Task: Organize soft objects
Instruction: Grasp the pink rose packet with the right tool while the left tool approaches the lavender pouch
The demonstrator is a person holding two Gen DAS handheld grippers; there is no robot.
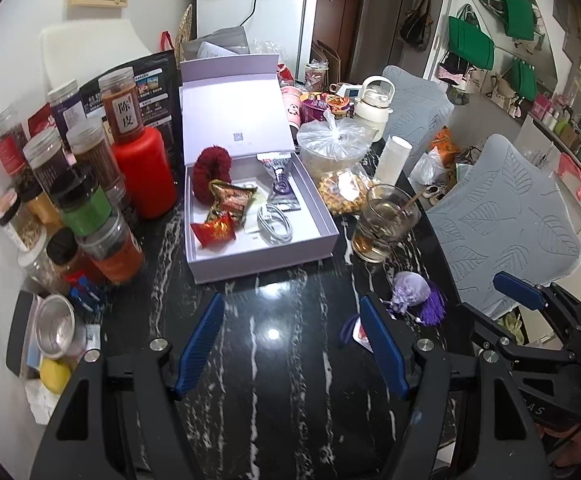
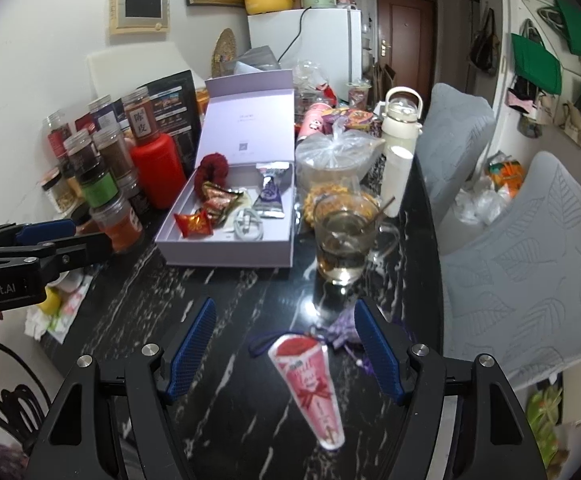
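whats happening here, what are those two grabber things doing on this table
A person holds a hand-held gripper in each hand over a cluttered black marble table. Both are open and empty. The right hand-held gripper hovers around a pink cone-shaped pouch, with a purple sachet just beyond it. The left hand-held gripper faces the open lavender box, which already holds a red scrunchie, snack packets and a white cable.
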